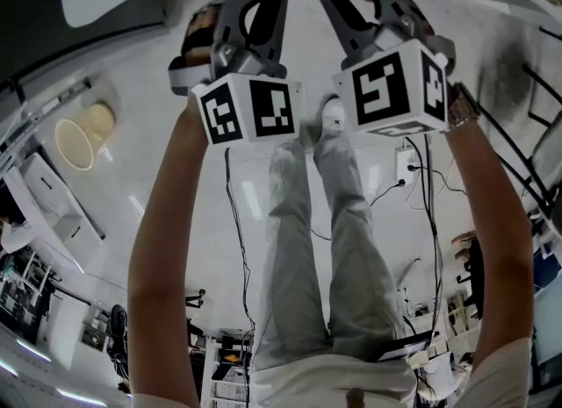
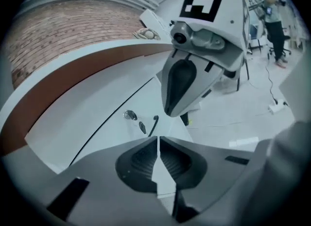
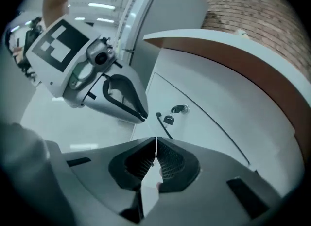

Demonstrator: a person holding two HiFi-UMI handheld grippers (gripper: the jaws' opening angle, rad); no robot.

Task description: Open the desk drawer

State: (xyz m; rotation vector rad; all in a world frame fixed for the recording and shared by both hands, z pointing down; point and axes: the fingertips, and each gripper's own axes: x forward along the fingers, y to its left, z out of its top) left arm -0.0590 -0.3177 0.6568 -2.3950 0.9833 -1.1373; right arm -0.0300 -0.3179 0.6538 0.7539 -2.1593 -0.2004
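Head view: my left gripper (image 1: 263,3) and right gripper (image 1: 347,3) are side by side; the drawer handle isn't discernible.

Left gripper view: jaws pressed together, empty. The drawer handle (image 2: 154,125) lies just ahead, lengthwise along my jaw seam.

Right gripper view: jaws together, empty; it looks equally near.

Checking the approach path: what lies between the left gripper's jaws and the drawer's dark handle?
Nothing: the left gripper view shows only bare white drawer front between the shut left gripper and the thin dark curved handle.
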